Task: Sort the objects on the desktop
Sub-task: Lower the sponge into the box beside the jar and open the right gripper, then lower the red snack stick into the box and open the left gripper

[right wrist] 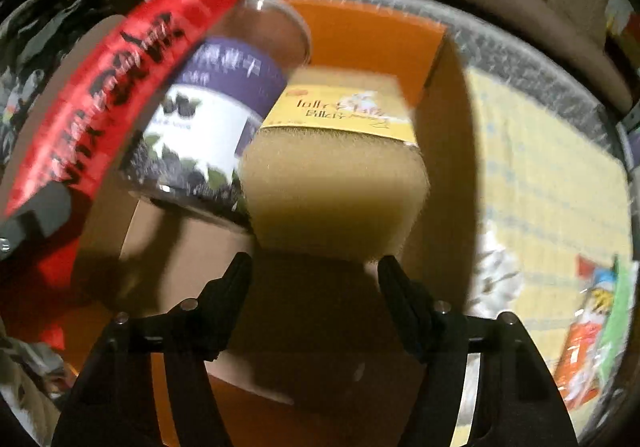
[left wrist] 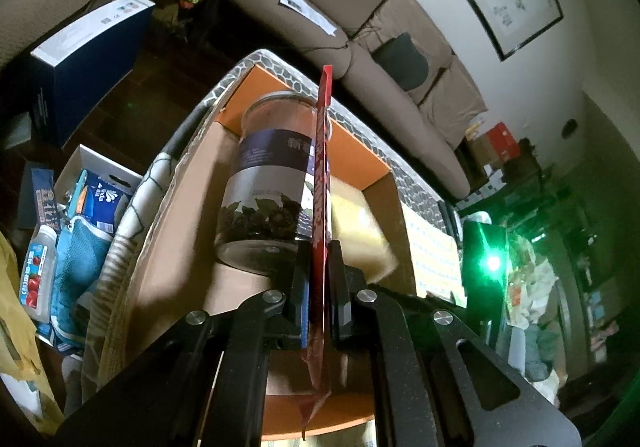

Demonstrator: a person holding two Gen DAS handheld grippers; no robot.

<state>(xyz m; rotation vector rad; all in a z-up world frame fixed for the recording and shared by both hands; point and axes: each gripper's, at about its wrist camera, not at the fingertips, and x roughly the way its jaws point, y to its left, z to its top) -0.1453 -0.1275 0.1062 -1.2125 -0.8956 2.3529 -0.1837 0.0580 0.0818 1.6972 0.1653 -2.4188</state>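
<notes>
Left wrist view: left gripper (left wrist: pixel 319 279) clenched on a thin red packet (left wrist: pixel 320 183), held edge-on and upright between the two fingers. Packet stands above an open cardboard box (left wrist: pixel 176 223) with orange inner walls. Inside the box a clear jar (left wrist: pixel 268 183) with a dark purple label lies on its side, dark dried fruit visible at its near end. The packet's edge cuts across the jar's right side and hides part of the label. A yellow sponge (left wrist: pixel 356 227) sits just right of the packet, also in the box. Box rests on a table (left wrist: pixel 416 183) with a pebble-pattern cover. Left of the table, on the floor: a water bottle (left wrist: pixel 38 271), a blue mesh bag (left wrist: pixel 78 267), a tall blue-and-white carton (left wrist: pixel 84 59). A brown sofa (left wrist: pixel 400 59) behind.

Right wrist view, blurred: right gripper (right wrist: pixel 316 287) released, fingers spread wide with nothing between them, hanging over the box floor (right wrist: pixel 304 327). Sponge (right wrist: pixel 336 199) with a yellow printed wrapper lies just ahead of the fingertips, touching the jar (right wrist: pixel 216 107) on its left. Red packet (right wrist: pixel 116 87) slants across the jar's upper left. Snack packet (right wrist: pixel 592 327) on a yellow checked cloth (right wrist: pixel 532 183) at right.
</notes>
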